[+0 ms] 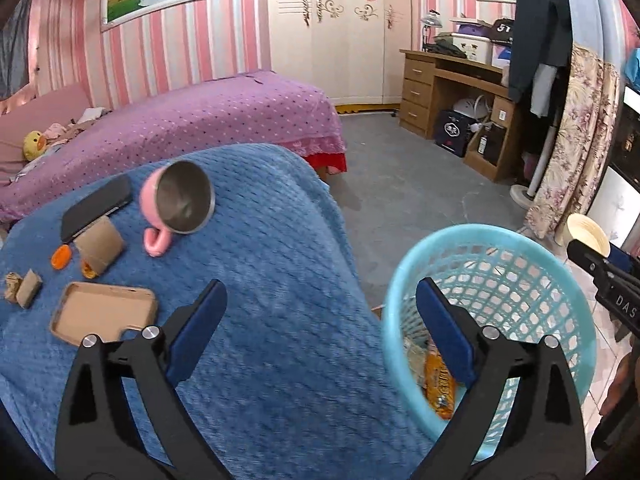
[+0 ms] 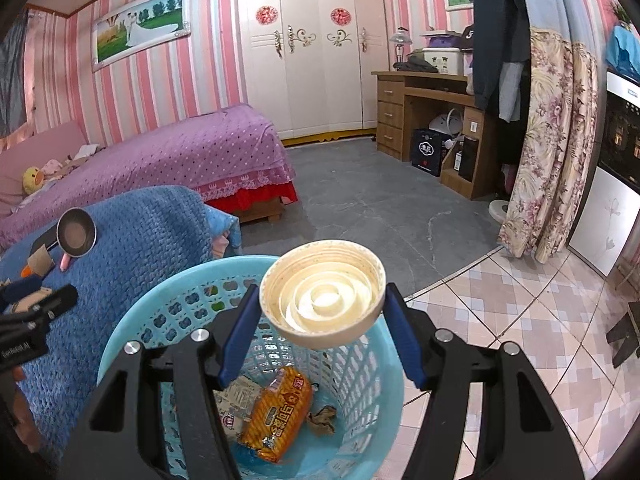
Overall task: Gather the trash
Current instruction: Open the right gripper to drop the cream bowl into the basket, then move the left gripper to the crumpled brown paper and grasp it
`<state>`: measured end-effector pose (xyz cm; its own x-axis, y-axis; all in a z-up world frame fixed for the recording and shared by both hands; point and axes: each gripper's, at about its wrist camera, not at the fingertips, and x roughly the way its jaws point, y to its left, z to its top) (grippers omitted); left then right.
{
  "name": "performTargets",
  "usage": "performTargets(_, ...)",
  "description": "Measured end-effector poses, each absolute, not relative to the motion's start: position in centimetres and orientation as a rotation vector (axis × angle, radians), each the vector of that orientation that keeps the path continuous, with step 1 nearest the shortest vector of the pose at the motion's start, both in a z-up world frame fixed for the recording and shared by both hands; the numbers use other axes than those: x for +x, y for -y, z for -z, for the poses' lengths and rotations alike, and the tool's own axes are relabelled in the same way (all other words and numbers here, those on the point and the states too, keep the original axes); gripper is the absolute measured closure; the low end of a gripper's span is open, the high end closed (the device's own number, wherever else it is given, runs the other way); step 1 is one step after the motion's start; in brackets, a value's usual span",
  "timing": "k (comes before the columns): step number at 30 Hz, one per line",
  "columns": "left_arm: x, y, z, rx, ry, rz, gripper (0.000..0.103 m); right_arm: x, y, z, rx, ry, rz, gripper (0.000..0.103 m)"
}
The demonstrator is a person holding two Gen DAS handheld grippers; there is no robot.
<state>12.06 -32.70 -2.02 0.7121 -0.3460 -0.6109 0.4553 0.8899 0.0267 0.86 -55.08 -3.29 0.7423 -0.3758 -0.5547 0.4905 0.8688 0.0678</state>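
Note:
A light blue mesh trash basket (image 1: pixel 520 280) stands on the floor beside a table under a blue blanket (image 1: pixel 260 280). In the right wrist view my right gripper (image 2: pixel 322 312) is shut on a cream paper bowl (image 2: pixel 322 304) and holds it above the basket (image 2: pixel 168 304). An orange snack wrapper (image 2: pixel 280 416) and crumpled paper (image 2: pixel 322 420) lie inside. My left gripper (image 1: pixel 320 312) is open and empty over the blanket's right edge. On the blanket lie cardboard pieces (image 1: pixel 100 246), a cardboard tray (image 1: pixel 104 314) and orange scraps (image 1: pixel 61 257).
A pink mug (image 1: pixel 176 204) lies on its side next to a black phone (image 1: pixel 96 208) on the blanket. A purple bed (image 1: pixel 180 120) stands behind. A wooden desk (image 1: pixel 452 92) and a floral curtain (image 1: pixel 576 140) stand at the right. The floor is grey, then tiled.

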Motion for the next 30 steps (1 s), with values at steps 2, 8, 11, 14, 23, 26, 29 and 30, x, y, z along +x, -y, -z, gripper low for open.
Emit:
performTargets(2, 12.2, 32.0, 1.7, 0.179, -0.632, 0.438, 0.009, 1.0, 54.7, 3.1, 0.205, -0.556, 0.484, 0.04)
performTargets(8, 12.5, 29.8, 1.3, 0.188, -0.614, 0.412, 0.009, 1.4, 54.0, 2.8, 0.197, -0.546, 0.509, 0.024)
performTargets(11, 12.6, 28.1, 1.2, 0.193, -0.608, 0.396, 0.009, 1.6, 53.4, 2.6, 0.196, -0.537, 0.521, 0.016)
performTargets(14, 12.9, 26.6, 1.0, 0.19, -0.601, 0.379, 0.007, 2.2, 52.6, 2.4, 0.182, -0.533, 0.532, 0.012)
performTargets(23, 14.5, 21.5, 0.8, 0.184, -0.586, 0.333, 0.006, 4.9, 49.3, 2.3, 0.146, -0.553, 0.533, 0.006)
performTargets(26, 15.3, 19.7, 1.2, 0.157, -0.589, 0.313, 0.006, 5.7, 48.1, 2.1, 0.156, -0.548, 0.516, 0.005)
performTargets(29, 16.5, 18.0, 1.8, 0.134, -0.617, 0.299, 0.006, 6.6, 46.6, 2.1, 0.146, -0.547, 0.506, 0.005)
performTargets(30, 16.8, 17.3, 1.9, 0.134, -0.621, 0.291, 0.006, 7.0, 45.8, 2.0, 0.136, -0.548, 0.5, 0.005)
